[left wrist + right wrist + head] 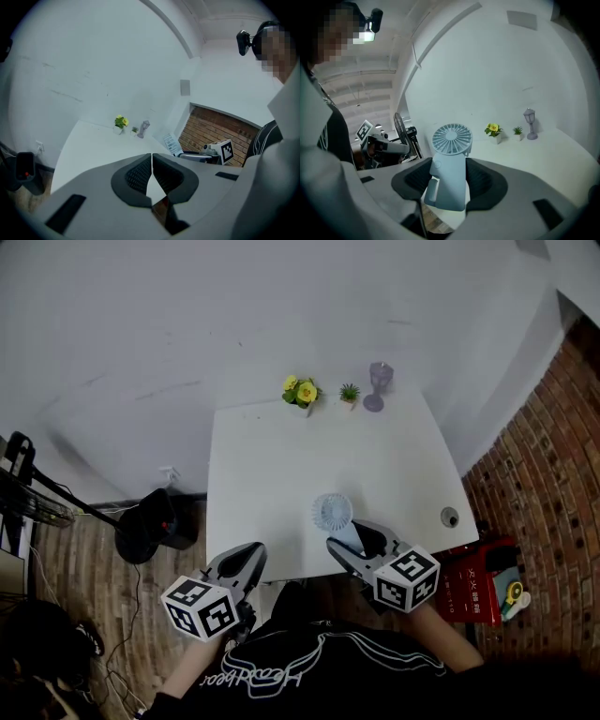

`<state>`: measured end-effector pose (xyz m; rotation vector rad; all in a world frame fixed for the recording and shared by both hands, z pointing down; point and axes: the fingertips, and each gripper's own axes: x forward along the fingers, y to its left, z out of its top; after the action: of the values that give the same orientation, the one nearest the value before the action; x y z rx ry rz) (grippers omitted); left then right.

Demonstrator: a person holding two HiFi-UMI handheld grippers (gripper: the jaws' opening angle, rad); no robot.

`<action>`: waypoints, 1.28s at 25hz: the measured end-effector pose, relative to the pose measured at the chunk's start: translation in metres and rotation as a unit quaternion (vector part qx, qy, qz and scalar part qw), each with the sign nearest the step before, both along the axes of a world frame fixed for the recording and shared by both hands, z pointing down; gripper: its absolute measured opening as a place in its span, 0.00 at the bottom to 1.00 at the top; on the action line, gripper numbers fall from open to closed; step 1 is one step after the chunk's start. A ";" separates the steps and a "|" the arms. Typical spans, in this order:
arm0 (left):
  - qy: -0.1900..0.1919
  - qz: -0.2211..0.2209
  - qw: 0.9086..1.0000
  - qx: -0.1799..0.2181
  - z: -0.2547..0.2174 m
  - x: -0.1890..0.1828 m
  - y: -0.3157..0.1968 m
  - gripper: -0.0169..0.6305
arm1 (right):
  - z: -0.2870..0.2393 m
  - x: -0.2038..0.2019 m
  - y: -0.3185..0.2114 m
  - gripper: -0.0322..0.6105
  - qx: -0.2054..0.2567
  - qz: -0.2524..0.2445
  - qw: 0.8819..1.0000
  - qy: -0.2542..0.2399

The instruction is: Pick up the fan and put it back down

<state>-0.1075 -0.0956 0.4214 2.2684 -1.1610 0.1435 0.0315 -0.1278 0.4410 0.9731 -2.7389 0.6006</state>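
Lift phase of the pick-and-replace cycle. The right tool (449,180) is clamped on the pale blue fan (450,159), its pads pressing either side of the handle with the round grille upright above the jaws. In the head view the fan (332,512) hangs over the front edge of the white worktop (281,474), apparently clear of the surface. The left tool (152,159) is idle off the front-left corner, jaws closed together with nothing between them. At the back edge stand a yellow flower pot (301,393), a small green plant (349,393) and a purple lantern ornament (379,385), well apart from the fan. The next move calls for lowering the fan, base level, onto bare worktop before release.
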 end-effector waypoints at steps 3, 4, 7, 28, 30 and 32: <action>0.001 0.002 1.000 0.005 -0.004 0.005 0.007 0.08 | -0.007 0.004 0.010 0.40 0.010 -0.002 1.000 -0.003; 0.002 0.003 1.000 0.006 -0.004 0.006 0.008 0.08 | -0.009 0.006 0.012 0.40 0.013 -0.002 1.000 -0.004; 0.000 0.007 1.000 0.005 -0.002 0.011 0.010 0.08 | -0.007 0.010 0.016 0.40 0.015 -0.002 1.000 -0.005; 0.000 0.038 0.999 -0.004 0.006 0.037 0.003 0.08 | 0.003 0.027 0.024 0.40 0.008 0.010 1.000 0.008; 0.000 0.036 0.999 -0.006 0.006 0.036 0.002 0.08 | 0.002 0.026 0.020 0.40 0.008 0.010 1.000 0.009; 0.000 0.034 0.999 -0.006 0.006 0.033 -0.001 0.08 | 0.003 0.025 0.015 0.40 0.009 0.009 1.000 0.013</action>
<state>-0.0742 -0.0964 0.4273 2.2982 -1.0809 0.1776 0.0564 -0.1132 0.4440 1.0046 -2.7194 0.5633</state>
